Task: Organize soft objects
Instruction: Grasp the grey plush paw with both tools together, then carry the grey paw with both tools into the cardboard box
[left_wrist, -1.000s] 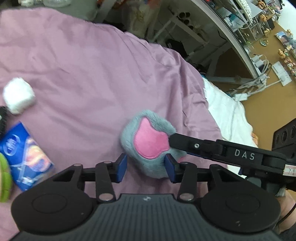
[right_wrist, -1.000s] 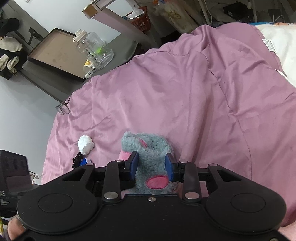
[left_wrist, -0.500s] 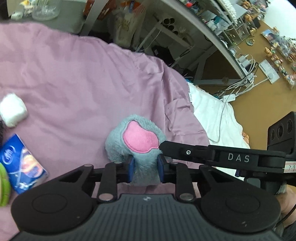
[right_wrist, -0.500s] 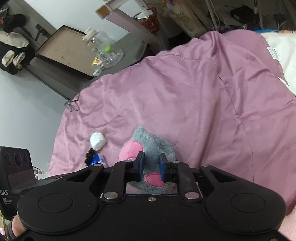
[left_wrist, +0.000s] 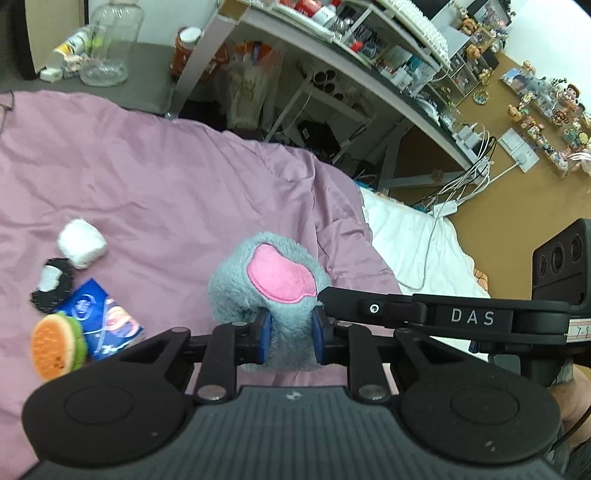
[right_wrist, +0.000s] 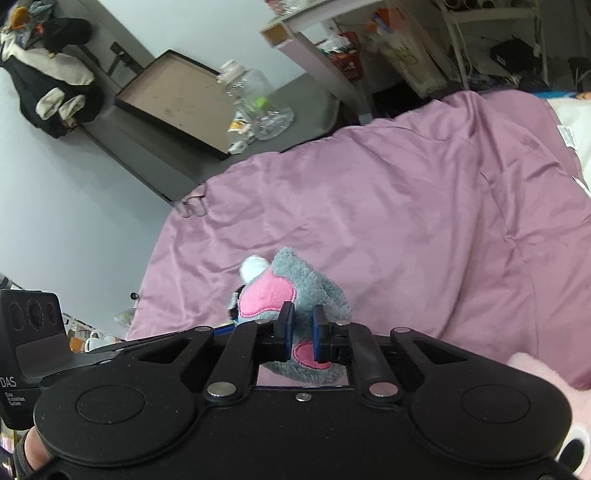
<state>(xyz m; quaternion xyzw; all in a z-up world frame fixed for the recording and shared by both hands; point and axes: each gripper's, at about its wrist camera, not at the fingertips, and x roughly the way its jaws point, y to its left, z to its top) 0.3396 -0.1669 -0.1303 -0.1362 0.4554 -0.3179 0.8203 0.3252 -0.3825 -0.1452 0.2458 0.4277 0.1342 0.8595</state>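
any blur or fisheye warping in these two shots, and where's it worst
Left wrist view: the burger plush at the left edge is smeared, the shelving at top bows with fisheye curve, and the grey-and-pink plush in the left gripper is fairly sharp. Right wrist view: the clear jar is blurred, the wall edge curves, and the right gripper stays crisp.

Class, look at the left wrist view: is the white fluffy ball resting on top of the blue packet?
No, the white fluffy ball lies on the purple bedspread, apart from the blue packet nearer the camera.
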